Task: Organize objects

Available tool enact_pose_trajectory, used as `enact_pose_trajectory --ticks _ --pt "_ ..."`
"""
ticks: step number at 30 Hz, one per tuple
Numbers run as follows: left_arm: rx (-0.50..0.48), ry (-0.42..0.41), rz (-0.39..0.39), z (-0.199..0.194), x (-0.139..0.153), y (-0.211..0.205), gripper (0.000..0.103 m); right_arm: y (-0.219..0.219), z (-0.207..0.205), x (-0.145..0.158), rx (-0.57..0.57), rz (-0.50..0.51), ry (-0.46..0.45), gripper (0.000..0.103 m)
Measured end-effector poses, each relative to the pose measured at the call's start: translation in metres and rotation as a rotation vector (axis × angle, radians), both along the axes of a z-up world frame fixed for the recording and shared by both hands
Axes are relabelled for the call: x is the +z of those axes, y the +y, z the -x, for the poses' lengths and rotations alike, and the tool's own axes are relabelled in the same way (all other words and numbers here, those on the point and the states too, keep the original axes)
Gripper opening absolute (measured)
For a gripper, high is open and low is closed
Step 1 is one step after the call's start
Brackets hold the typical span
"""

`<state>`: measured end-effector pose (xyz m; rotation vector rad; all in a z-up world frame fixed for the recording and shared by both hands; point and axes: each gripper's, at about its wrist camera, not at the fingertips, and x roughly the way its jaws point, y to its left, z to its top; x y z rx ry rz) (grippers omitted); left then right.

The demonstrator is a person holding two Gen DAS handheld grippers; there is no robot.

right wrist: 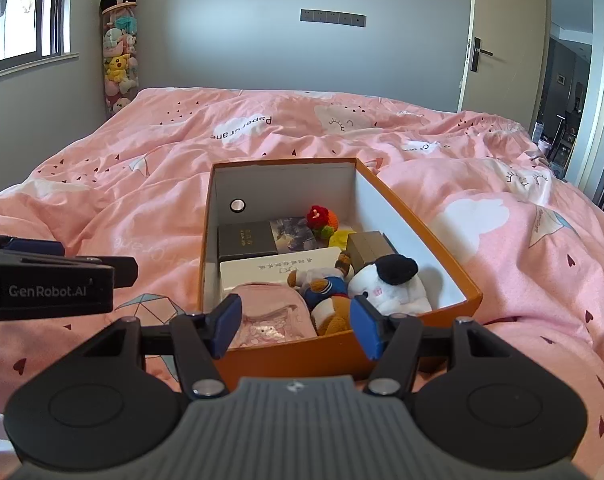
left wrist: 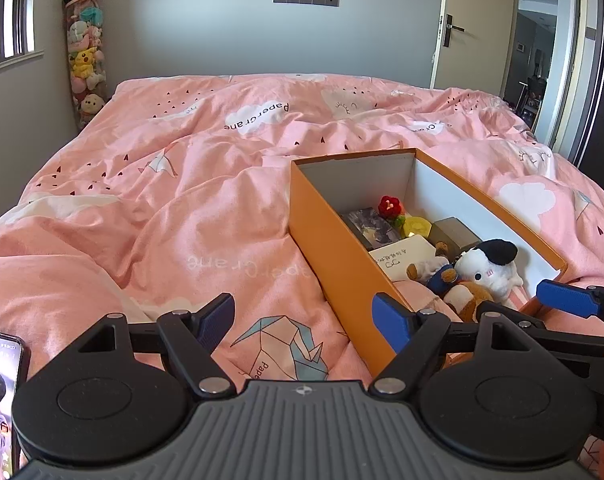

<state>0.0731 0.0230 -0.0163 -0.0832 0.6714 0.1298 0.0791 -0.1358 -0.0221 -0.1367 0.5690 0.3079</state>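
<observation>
An open orange box [right wrist: 418,216] with a white inside lies on the pink bed; it also shows in the left wrist view [left wrist: 334,248]. It holds a white plush with a black cap [right wrist: 390,284], a brown bear plush in blue [right wrist: 326,292], a pink pouch [right wrist: 270,316], a white card [right wrist: 278,268], a dark box [right wrist: 244,240], a grey box [right wrist: 368,246], a red knitted flower [right wrist: 317,216] and a yellow piece [left wrist: 416,225]. My left gripper [left wrist: 304,322] is open and empty above the duvet, left of the box. My right gripper [right wrist: 296,330] is open and empty at the box's near end.
The pink duvet [left wrist: 182,200] covers the whole bed. A phone with a lit screen [left wrist: 0,396] lies at the near left. A tall tube of plush toys [left wrist: 84,52] stands in the far left corner. An open door [right wrist: 498,40] is at the far right.
</observation>
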Motion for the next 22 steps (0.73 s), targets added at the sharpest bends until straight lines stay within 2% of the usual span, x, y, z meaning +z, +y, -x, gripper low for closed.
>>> enact_pose_trajectory --ticks 22 --pt "-0.011 0.011 -0.009 0.0002 -0.0005 -0.0018 0.092 0.0022 0.0032 -0.0008 0.005 0.0 -0.008 0.062"
